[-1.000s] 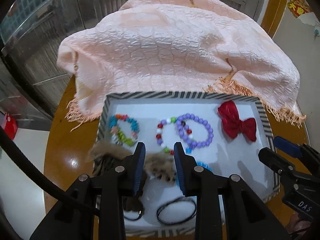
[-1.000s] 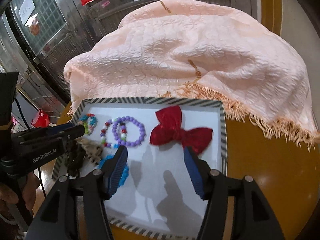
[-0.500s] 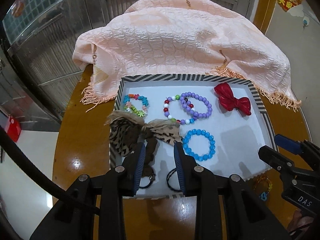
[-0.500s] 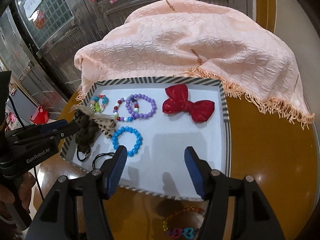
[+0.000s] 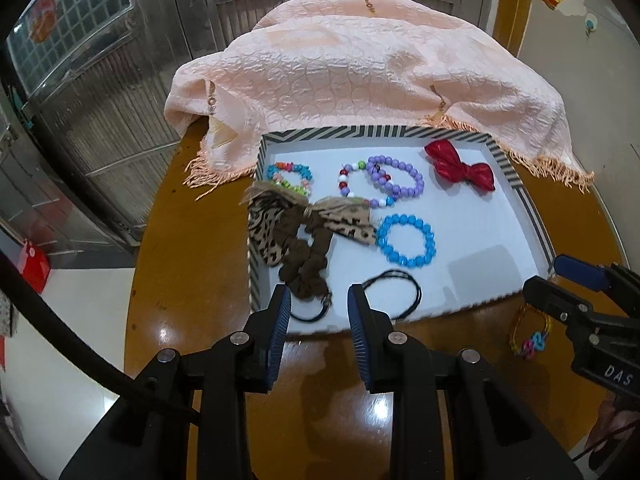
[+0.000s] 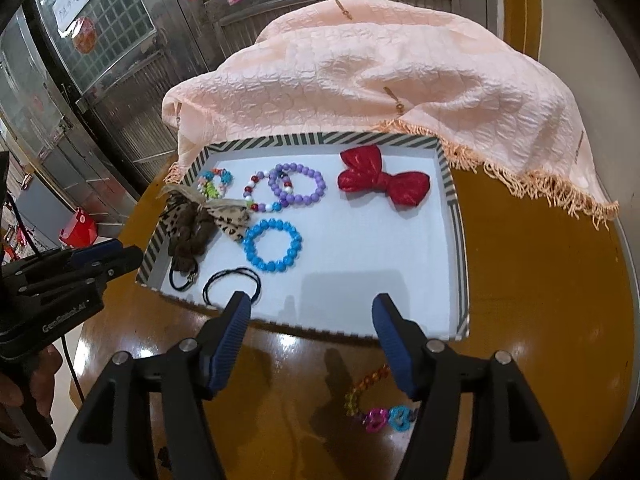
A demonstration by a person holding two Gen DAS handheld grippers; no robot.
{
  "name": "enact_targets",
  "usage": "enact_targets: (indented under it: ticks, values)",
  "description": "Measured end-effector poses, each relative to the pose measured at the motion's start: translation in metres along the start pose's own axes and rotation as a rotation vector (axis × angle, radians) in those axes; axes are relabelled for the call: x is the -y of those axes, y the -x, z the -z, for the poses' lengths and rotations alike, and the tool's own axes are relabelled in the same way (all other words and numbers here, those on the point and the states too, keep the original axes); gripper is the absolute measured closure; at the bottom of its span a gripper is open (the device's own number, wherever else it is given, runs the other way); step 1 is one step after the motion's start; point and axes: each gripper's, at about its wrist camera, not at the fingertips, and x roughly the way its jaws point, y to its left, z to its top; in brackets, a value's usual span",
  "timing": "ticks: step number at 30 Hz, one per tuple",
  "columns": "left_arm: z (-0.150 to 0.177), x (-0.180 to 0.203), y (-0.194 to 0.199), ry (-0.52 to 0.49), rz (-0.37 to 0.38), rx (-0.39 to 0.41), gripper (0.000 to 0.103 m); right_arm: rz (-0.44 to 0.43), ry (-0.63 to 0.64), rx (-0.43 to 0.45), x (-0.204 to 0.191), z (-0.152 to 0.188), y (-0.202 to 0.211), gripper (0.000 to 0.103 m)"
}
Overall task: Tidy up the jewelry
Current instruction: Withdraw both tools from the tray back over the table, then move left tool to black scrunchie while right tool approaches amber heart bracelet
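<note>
Colourful chain bracelet [image 6: 374, 404] on table, just beside right tool [image 6: 316, 330] right finger; jaws opening, empty.

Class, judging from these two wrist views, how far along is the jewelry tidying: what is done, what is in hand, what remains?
Done: the blue bracelet, purple bracelet, red bow and leopard bow lie in the striped tray. In hand: nothing; the left gripper is empty, and the right gripper is opening, empty. Left: the colourful chain bracelet on the table outside the tray.
</note>
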Motion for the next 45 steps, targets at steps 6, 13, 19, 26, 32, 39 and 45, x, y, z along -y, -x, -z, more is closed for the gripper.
enact_targets:
  ticks: [6, 13, 19, 26, 32, 39, 45]
  values:
    - [0.019, -0.004, 0.008, -0.016, 0.003, -0.005, 0.073, 0.007, -0.001, -0.005, -0.006, 0.014, 0.008, 0.036]
    - [0.037, -0.009, 0.019, -0.032, 0.012, -0.007, 0.073, 0.02, -0.011, 0.001, -0.011, 0.028, 0.018, 0.035]
    - [0.051, -0.013, 0.025, -0.044, 0.015, -0.009, 0.073, 0.029, -0.003, -0.001, -0.018, 0.038, 0.022, 0.035]
    - [0.067, -0.011, 0.026, -0.057, 0.037, -0.026, 0.073, 0.034, -0.005, -0.013, -0.022, 0.05, 0.024, 0.034]
    - [0.079, -0.009, 0.027, -0.073, 0.047, -0.033, 0.073, 0.041, -0.015, -0.013, -0.024, 0.059, 0.027, 0.034]
    - [0.089, -0.007, 0.026, -0.08, 0.071, -0.053, 0.073, 0.068, -0.036, 0.0, -0.015, 0.063, 0.039, 0.034]
    - [0.098, -0.007, 0.025, -0.084, 0.077, -0.069, 0.073, 0.11, -0.067, 0.004, 0.003, 0.068, 0.049, 0.033]
